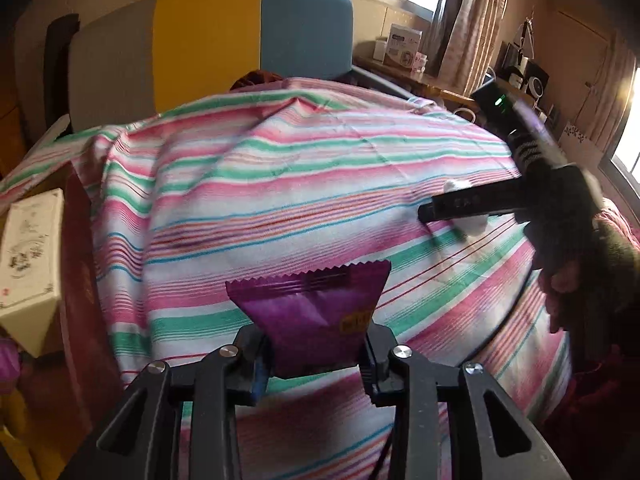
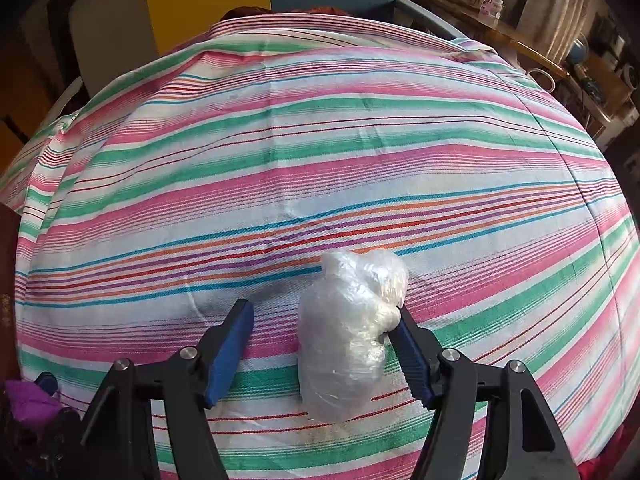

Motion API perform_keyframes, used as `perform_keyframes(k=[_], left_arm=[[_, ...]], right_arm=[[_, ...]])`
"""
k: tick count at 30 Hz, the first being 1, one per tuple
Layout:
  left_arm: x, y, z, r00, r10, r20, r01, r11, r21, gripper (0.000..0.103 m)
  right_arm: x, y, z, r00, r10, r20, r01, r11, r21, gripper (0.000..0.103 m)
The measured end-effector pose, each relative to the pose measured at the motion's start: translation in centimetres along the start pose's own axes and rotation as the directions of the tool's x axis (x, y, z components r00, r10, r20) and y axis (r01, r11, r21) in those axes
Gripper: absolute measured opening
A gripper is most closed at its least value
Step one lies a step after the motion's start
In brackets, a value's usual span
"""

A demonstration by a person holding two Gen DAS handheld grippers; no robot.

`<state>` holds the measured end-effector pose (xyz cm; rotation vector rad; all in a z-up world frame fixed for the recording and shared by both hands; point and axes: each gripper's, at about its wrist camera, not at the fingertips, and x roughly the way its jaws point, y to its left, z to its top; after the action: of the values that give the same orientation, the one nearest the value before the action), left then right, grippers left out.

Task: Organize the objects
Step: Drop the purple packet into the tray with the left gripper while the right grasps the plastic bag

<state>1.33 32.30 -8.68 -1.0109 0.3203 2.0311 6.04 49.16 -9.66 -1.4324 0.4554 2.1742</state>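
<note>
Left wrist view, far left edge: white printed box point(image 1: 30, 264) leaning against a dark red box point(image 1: 80, 280), both beside the striped cloth point(image 1: 280, 168) that fills the frame. Bottom centre: left gripper point(image 1: 316, 354) clamped on a purple snack packet point(image 1: 312, 312), serrated top edge pointing up-frame, packet lifted above the cloth. Upper centre: yellow and teal headboard panels point(image 1: 256, 40). Right of centre: right gripper point(image 1: 460, 208) comes in from the right edge, motion-blurred, with a white bundle just behind its fingers.

Right wrist view, lower left corner: a purple item point(image 2: 30, 404), partly cut off. Bottom centre: right gripper point(image 2: 324, 350) jaws spread wide. Crumpled clear plastic bag point(image 2: 350, 336) lies on the cloth point(image 2: 320, 140) between them, touching the right-hand finger point(image 2: 412, 356), clear of the left-hand one.
</note>
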Motion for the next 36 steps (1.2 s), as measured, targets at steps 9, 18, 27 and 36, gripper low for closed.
perform_keyframes(k=[9, 18, 27, 36], left_arm=[[-6.9, 1.0, 1.3, 0.991, 0.045, 0.124, -0.045, 0.999, -0.005, 0.035], [-12.6, 4.3, 1.3, 0.969, 0.134, 0.207, -0.123, 0.990, -0.065, 0.035], [-14.8, 8.1, -0.7, 0.960, 0.200, 0.196, -0.175, 0.975, -0.139, 0.035], [-13.9, 15.2, -3.7, 0.983, 0.163, 0.090, -0.122, 0.931, -0.344, 0.035]], right_arm=[[0.1, 0.4, -0.3, 1.000, 0.002, 0.007, -0.002, 1.000, 0.001, 0.070], [-0.1, 1.0, -0.5, 1.000, -0.020, 0.018, 0.020, 0.999, -0.026, 0.069], [0.0, 1.0, -0.3, 0.999, -0.039, 0.033, 0.040, 0.998, -0.047, 0.068], [-0.3, 1.3, -0.9, 0.997, -0.061, 0.049, 0.064, 0.996, -0.055, 0.067]])
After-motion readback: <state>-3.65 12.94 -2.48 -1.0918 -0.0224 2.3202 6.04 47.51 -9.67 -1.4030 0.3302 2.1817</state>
